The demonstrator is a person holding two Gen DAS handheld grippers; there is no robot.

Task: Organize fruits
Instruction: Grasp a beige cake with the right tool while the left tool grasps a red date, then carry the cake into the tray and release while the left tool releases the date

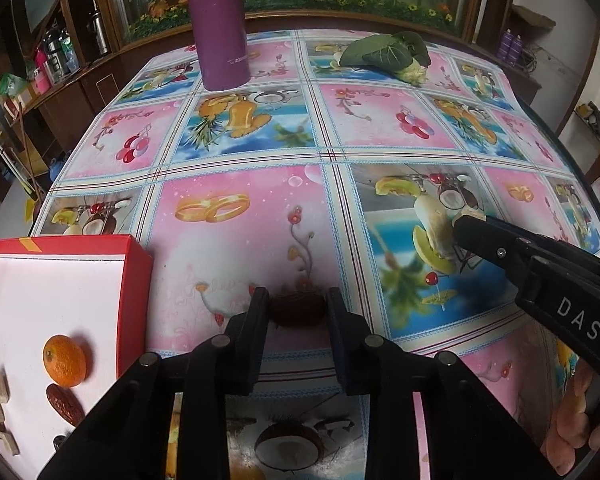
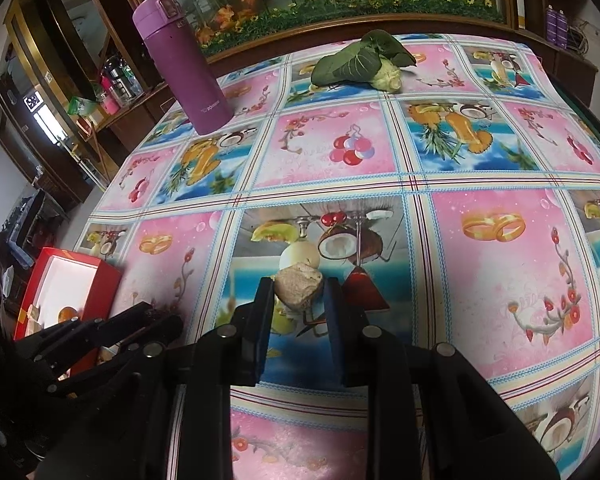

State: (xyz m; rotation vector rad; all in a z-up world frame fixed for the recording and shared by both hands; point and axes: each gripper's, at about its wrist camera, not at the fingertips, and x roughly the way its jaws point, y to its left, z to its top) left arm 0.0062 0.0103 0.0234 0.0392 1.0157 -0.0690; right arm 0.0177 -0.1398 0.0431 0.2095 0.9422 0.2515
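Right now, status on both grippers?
Left gripper shut on a date. Right gripper shut on a beige chunk. Red box at left, path clear.

Both hand-held grippers, left (image 1: 298, 310) and right (image 2: 299, 294), are clamped (fingers parallel).

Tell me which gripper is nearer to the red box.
Left. The left gripper, shut on a dark red date, sits just beside the red box. The right gripper, holding a beige chunk, is farther across the table.
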